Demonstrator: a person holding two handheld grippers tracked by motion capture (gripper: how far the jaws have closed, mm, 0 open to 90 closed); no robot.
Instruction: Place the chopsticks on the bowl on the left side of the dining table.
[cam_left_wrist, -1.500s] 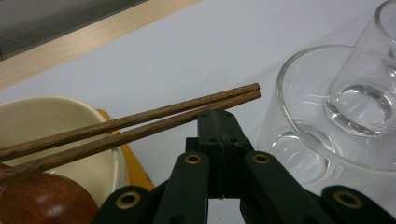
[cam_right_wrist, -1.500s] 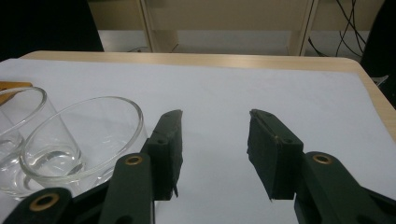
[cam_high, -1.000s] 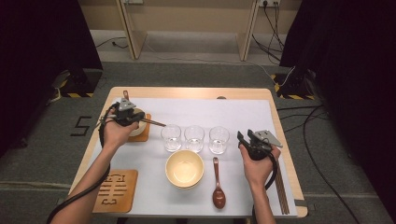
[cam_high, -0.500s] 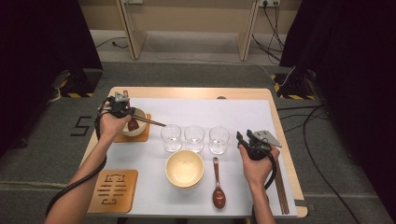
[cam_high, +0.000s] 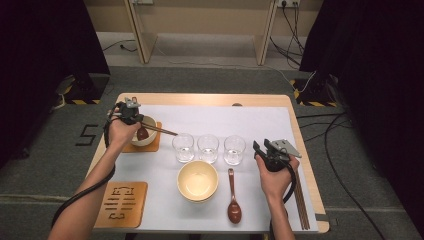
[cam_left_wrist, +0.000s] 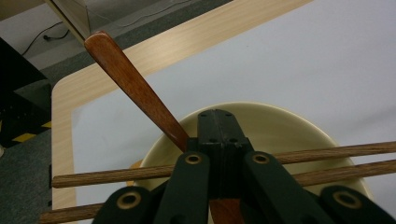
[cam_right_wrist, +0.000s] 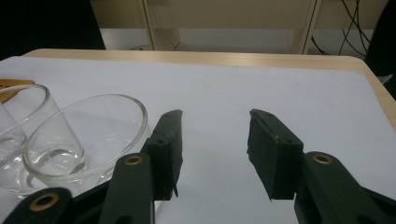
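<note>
High view: left hand-held gripper (cam_high: 131, 116) at the far left of the counter (cam_high: 260, 107), clamped on a dark wooden spoon (cam_high: 142, 133) whose bowl end hangs just above or inside the small cream bowl (cam_high: 148, 136) on a wooden coaster (cam_high: 154, 146); contact between the two hard to tell. A pair of chopsticks (cam_high: 161, 129) laid across that bowl's rim, pointing right toward three glasses (cam_high: 209, 148) in a row at mid-counter. Nearer, a larger cream bowl (cam_high: 198, 180) with a second spoon (cam_high: 233, 202) just to its right, long axis running near to far. Right hand-held gripper (cam_high: 264, 150) held at the right side, beside the rightmost glass, with more chopsticks (cam_high: 300, 200) along the near right edge and a carved wooden coaster (cam_high: 121, 203) at near left. Left gripper view: jaws shut tight on the spoon handle (cam_left_wrist: 135, 88), which slants up and away to the far left, while the chopsticks (cam_left_wrist: 327, 153) cross the bowl rim (cam_left_wrist: 280, 116) almost at right angles to it, directly under the jaws. Next move likely a straight lowering or release into the bowl, so the spoon's tilt against those crossing sticks counts most. Right gripper view: jaws standing well apart, nothing between them, a glass (cam_right_wrist: 84, 140) just left of the left jaw, bare white mat (cam_right_wrist: 280, 84) ahead.
</note>
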